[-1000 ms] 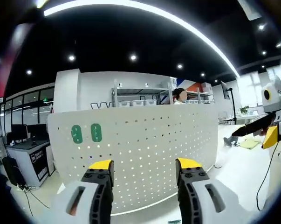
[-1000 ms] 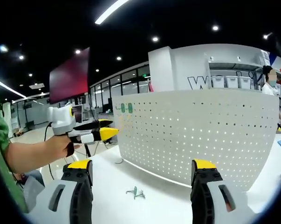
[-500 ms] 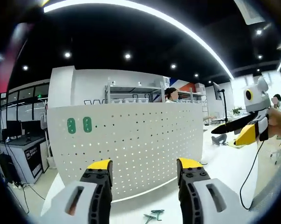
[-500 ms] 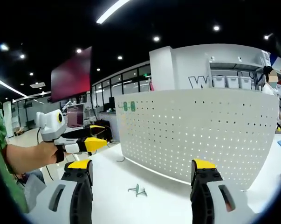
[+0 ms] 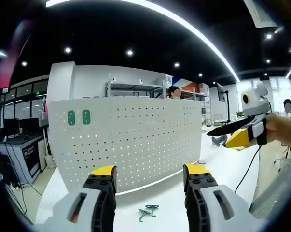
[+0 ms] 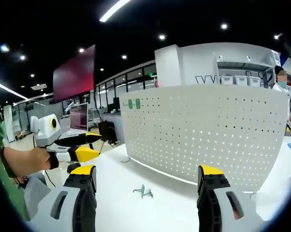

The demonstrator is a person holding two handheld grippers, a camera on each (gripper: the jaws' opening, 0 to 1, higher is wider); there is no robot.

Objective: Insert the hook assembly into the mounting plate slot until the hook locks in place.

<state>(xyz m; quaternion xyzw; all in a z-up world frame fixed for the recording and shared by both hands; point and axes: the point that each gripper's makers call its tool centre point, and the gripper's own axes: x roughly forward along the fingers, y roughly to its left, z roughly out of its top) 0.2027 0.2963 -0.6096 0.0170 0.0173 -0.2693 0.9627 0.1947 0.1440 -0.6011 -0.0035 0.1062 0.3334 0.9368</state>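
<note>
Loosely, two hooks (image 5: 146, 211) — one pegboard (image 5: 126, 140), upright

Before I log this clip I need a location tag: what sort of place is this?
Probably an open-plan lab or office workspace. A white table carries a perforated white pegboard panel; behind it stand shelves with storage bins, desks with monitors, and a dark ceiling with spotlights.
</note>
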